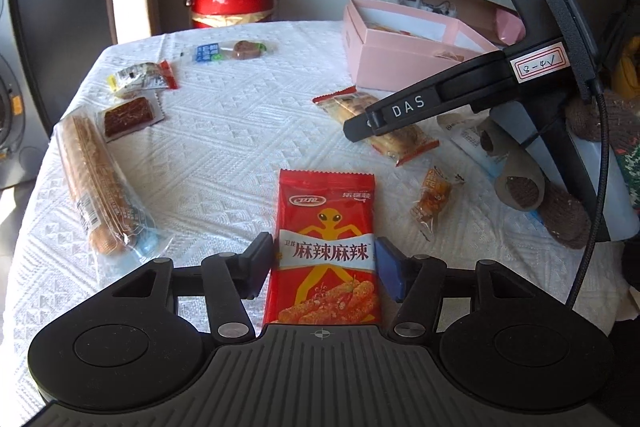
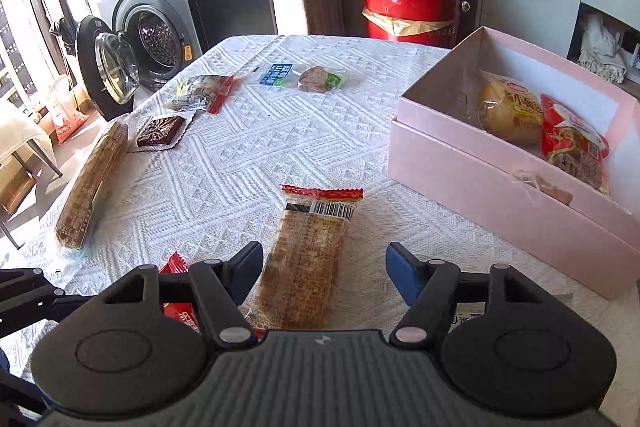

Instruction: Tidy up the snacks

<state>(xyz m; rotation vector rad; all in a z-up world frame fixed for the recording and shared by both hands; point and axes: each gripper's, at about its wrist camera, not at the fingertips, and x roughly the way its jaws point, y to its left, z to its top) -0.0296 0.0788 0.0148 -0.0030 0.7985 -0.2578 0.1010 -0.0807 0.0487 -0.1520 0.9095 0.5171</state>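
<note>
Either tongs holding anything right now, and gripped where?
Left tongs pinch the red spicy-strip packet across its middle, one pad on each side edge. Right tongs are open around the clear cracker pack, gripping nothing.

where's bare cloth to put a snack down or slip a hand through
Free: mid-table cloth between the long biscuit pack, the cracker pack and the pink box. Crowded: far-left cluster around the dark square pack, and the near edge by both grippers.

Cracker packet (image 2: 306,259) between spread fingers (image 2: 402,277)
</note>
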